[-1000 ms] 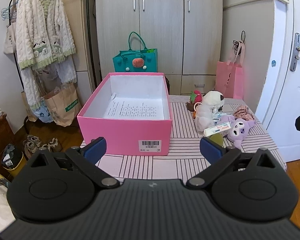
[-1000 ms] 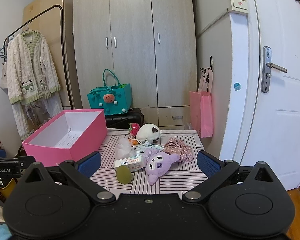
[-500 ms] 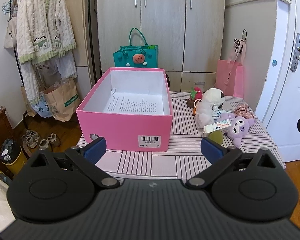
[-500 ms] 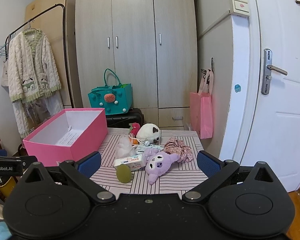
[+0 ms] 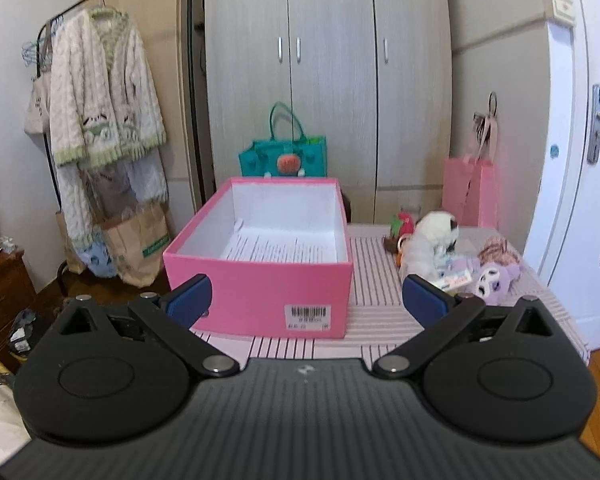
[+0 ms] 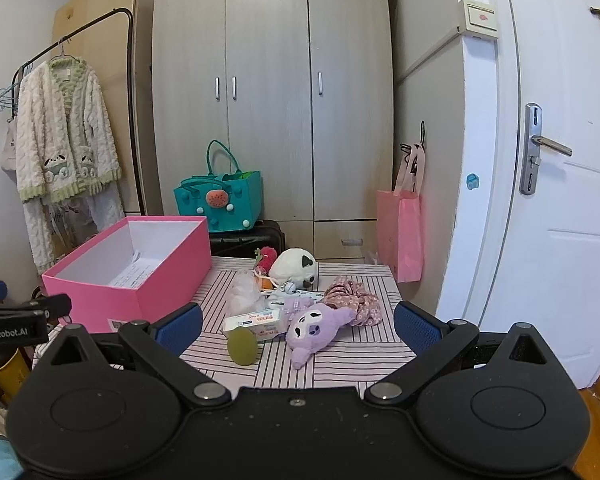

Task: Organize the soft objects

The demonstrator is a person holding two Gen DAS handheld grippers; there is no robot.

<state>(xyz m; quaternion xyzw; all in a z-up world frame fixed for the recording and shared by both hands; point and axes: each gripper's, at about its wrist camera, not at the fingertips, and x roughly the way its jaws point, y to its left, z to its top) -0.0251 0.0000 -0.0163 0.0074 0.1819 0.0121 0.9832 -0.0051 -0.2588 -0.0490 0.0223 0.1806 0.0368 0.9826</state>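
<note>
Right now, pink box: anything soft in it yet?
No. The pink box is open, holding only a printed sheet; the plush toys lie on the table.

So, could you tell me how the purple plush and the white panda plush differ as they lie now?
The purple plush is lilac and lies stretched out near the table's front, while the white panda plush is white with black patches, rounder, and sits further back. The purple plush touches the floral scrunchie; the white panda plush is beside a red toy. Both are outside the pink box.

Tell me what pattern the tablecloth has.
Thin dark stripes on pale pink, in blocks running different ways: tablecloth, clearest in the right wrist view.
</note>
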